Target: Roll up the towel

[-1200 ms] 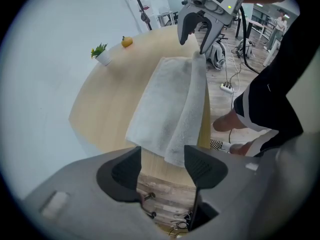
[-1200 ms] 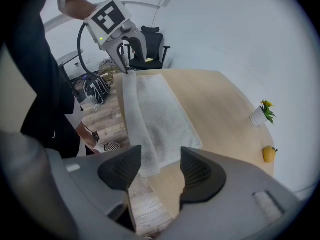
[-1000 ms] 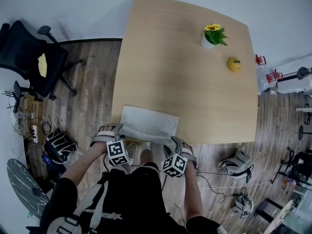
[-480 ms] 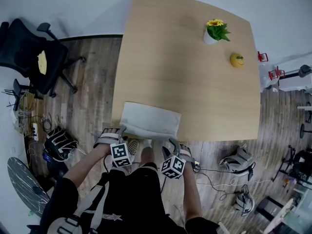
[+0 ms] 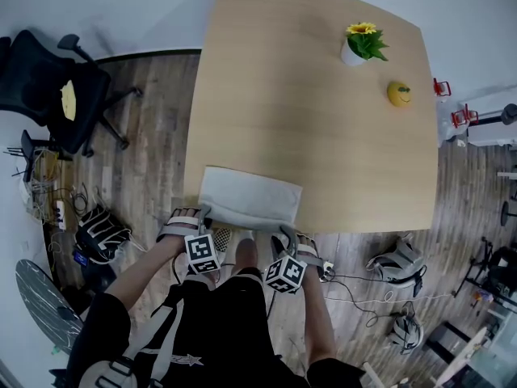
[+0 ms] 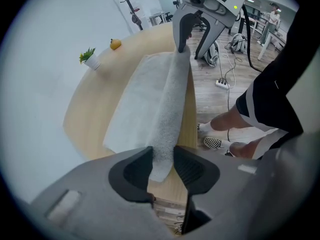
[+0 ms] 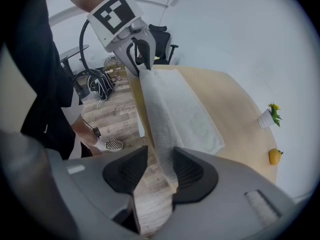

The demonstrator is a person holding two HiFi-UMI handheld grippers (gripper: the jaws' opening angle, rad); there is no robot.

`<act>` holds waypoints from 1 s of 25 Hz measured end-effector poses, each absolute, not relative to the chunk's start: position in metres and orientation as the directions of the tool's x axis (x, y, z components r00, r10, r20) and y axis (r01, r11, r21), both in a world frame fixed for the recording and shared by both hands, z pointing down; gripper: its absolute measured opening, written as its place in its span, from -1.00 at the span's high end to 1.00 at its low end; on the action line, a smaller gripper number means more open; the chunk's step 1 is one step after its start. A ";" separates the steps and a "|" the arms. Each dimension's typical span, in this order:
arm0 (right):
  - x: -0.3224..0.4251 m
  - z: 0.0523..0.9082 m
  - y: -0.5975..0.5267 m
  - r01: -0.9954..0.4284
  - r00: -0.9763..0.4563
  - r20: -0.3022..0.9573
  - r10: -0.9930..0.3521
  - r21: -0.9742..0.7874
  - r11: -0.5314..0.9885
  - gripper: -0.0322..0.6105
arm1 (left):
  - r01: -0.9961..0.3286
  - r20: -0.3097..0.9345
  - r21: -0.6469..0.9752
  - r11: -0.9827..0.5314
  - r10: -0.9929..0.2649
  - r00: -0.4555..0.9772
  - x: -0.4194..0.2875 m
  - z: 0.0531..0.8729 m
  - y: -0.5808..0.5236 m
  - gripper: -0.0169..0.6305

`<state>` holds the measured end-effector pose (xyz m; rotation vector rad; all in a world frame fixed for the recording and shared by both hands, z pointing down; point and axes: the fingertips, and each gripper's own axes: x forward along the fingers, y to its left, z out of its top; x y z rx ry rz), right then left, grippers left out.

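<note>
Since the earlier frame both grippers have come down to the near edge of the towel (image 5: 250, 198), and the jaws of each have just been closing on it. The towel lies flat at the near edge of the table (image 5: 307, 120), its near border reaching the table's rim; that placement lets the jaws reach the border from in front. The left gripper (image 6: 163, 165) stands at the towel's left near corner, jaws narrowed, with the cloth filling the gap between the pads, so it appears to be pinching the border. The right gripper (image 7: 159, 170) stands at the right near corner, jaws partly closed; the border lies against one pad, with a slit still open at the other, so that grip does not look complete. Between the two tools the border stands up as a raised ridge. Judgement: one tool is placed at each near corner so that the whole border can be turned over evenly to start the roll toward the far side; the roll itself is not yet begun. Count: one towel, two grippers, one table. At the table's far right stand one potted plant (image 5: 361, 45) and one yellow fruit (image 5: 399, 94), well apart from the towel and clear of the rolling path.
</note>
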<state>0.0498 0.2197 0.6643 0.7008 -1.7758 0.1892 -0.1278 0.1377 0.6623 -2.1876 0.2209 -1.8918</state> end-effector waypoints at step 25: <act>0.048 0.662 0.227 -0.537 -0.166 0.935 -0.315 0.182 0.824 0.74 | 0.090 0.970 -0.224 -0.970 -0.214 0.112 -0.140 0.660 0.158 0.75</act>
